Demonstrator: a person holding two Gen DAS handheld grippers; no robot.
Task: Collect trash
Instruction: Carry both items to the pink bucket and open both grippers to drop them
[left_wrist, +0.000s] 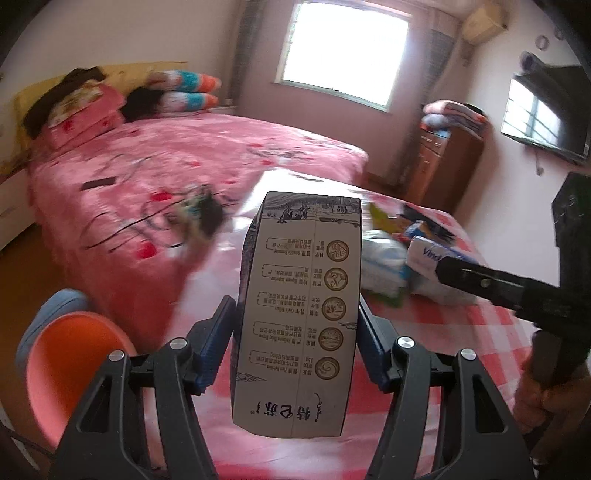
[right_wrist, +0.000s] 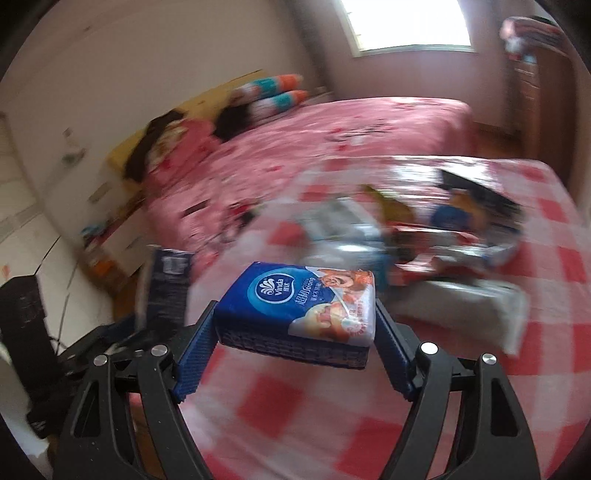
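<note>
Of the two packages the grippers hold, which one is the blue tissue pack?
The Vinda tissue pack in the right gripper; the left gripper holds a grey-white milk carton.

Left hand-held gripper (left_wrist: 297, 332) and right hand-held gripper (right_wrist: 295, 325) both apparently clamped, angled downward.

We look from the left wrist camera along the left gripper (left_wrist: 297, 332), angled downward, very close to the milk carton (left_wrist: 299, 314) filling the middle. Beyond, at twelve o'clock, lies the checked table (left_wrist: 461, 332); the bed (left_wrist: 166, 155) sits at ten o'clock, the window (left_wrist: 343, 51) at twelve. The right wrist camera looks downward along the right gripper (right_wrist: 295, 332), close upon the tissue pack (right_wrist: 303, 306). Both views share table, bed, window, and the litter pile (right_wrist: 424, 236).
</note>
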